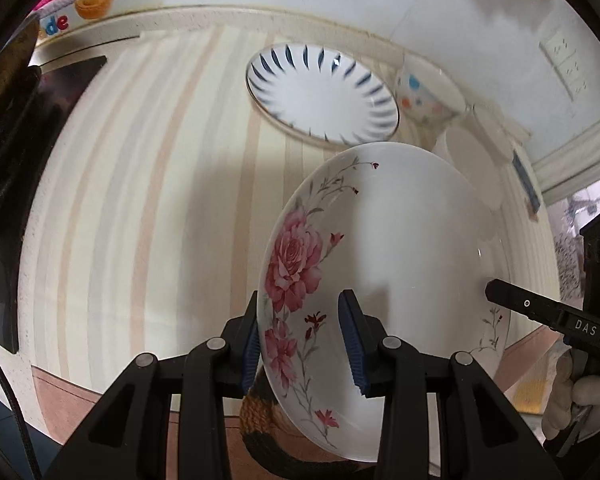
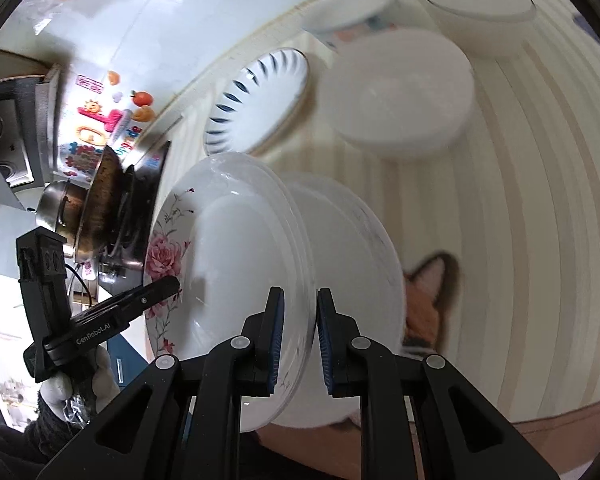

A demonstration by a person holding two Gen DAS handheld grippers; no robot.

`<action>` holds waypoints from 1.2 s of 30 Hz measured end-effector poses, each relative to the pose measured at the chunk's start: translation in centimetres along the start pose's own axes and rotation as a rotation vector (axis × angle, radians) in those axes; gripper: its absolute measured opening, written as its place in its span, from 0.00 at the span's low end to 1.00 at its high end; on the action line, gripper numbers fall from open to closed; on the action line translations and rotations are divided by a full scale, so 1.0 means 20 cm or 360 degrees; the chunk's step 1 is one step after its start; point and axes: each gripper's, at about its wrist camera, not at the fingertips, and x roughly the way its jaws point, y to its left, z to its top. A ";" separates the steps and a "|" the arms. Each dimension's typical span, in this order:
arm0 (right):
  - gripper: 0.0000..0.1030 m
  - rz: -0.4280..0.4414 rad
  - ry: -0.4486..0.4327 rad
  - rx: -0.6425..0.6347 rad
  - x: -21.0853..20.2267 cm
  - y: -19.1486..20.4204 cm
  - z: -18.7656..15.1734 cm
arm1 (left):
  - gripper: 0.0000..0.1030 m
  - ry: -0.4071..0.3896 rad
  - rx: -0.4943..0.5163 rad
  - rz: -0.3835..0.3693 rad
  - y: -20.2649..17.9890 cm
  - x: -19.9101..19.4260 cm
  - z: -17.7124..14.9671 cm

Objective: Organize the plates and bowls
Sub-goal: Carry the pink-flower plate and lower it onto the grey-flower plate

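- We clamp the left gripper (image 1: 302, 340) on the rim of the white rose-patterned plate (image 1: 400, 248), lifted above the striped tablecloth (image 1: 140, 200).
- Our right gripper (image 2: 300, 340) pinches its opposite rim.
- The blue-dashed white plate (image 1: 320, 94) lies beyond.

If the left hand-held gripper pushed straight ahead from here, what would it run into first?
Beyond the floral plate clamped in the left hand-held gripper, the blue-striped plate on the striped tablecloth probably comes first, though depth is unclear.

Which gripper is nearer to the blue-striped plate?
Neither clearly: both grippers, left and right, hold rims of the rose plate, with the blue-striped plate beyond it.
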 end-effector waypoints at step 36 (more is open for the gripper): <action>0.20 -0.0078 0.0079 0.0068 0.09 -0.11 0.04 | 0.33 0.0209 0.0104 0.0176 -0.11 0.26 -0.01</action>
